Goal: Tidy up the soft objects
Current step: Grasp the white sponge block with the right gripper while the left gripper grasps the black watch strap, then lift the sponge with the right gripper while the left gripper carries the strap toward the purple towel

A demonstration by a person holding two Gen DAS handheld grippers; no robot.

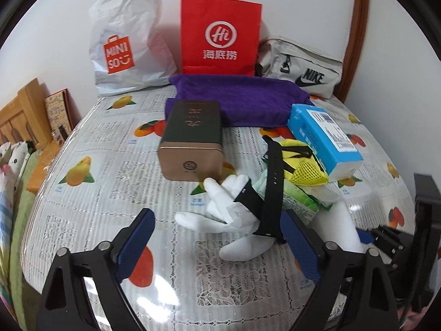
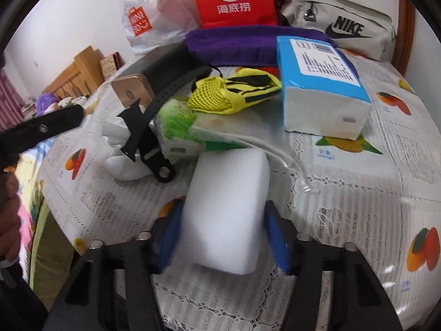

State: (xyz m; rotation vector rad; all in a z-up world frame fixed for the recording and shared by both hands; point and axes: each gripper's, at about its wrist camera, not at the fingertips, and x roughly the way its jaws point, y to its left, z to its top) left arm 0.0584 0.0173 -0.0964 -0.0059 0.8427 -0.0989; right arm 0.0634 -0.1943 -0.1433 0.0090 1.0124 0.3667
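Right gripper [image 2: 223, 234] jaws pinching the sponge [image 2: 226, 209] on the bench [image 2: 358, 207]; left gripper [image 1: 217, 237] jaws spread around the glove [image 1: 234, 212].

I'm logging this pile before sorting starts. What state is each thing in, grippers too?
Left gripper: open, glove between its fingers.
Right gripper: straddling sponge, contact unclear.
Sponge: lying flat.
White glove: flat, strap across it.
Watch strap: unbuckled, draped.
Tin: closed, on its side.
Tissue pack: sealed.
Red bag: upright.
Purple towel: folded.
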